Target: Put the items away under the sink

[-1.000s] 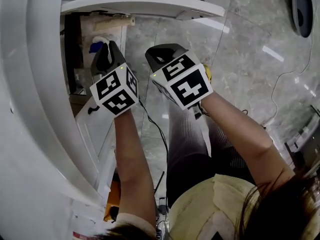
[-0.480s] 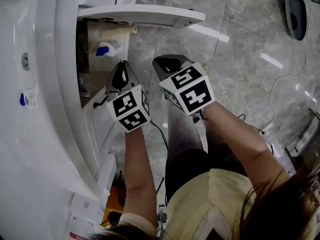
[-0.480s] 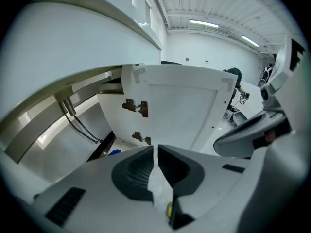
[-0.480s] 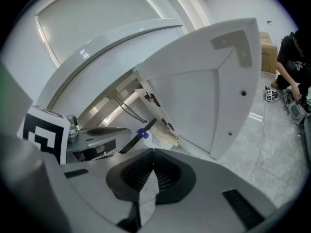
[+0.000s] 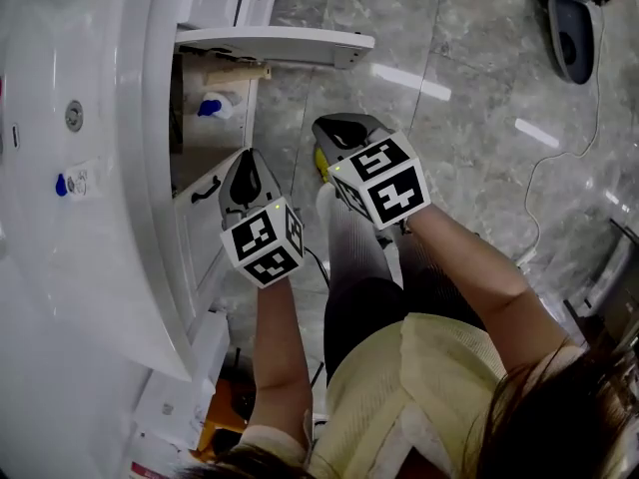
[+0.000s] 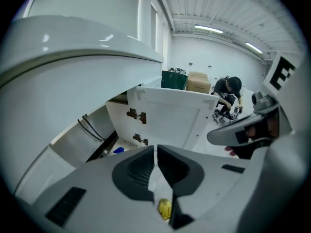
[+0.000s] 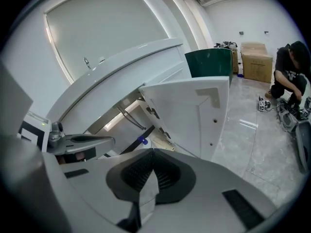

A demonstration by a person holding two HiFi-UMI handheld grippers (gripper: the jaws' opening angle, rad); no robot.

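Sink: the white rim curves down my left side and overhangs the cabinet, so I have no room on that side.
Far door: it stands swung out over the floor, and its edge runs across the top of my working space.
Near door: the panel with the black handle lies just beside the left gripper. I cannot tell whether they touch.
Floor: the grey tile is open to my right. A thin cable trails there, well apart from both grippers.
Bottle: the blue-capped bottle sits inside the cabinet, under the sink and near the far door. A tan thing is just beyond it. Neither gripper touches either one.
Left gripper: it is outside the cabinet front and points down toward the opening. Its jaws have just been closing and now meet, with nothing between them.
Right gripper: it is over the floor beside the left one, clear of both doors. Its jaws are together and carry nothing.
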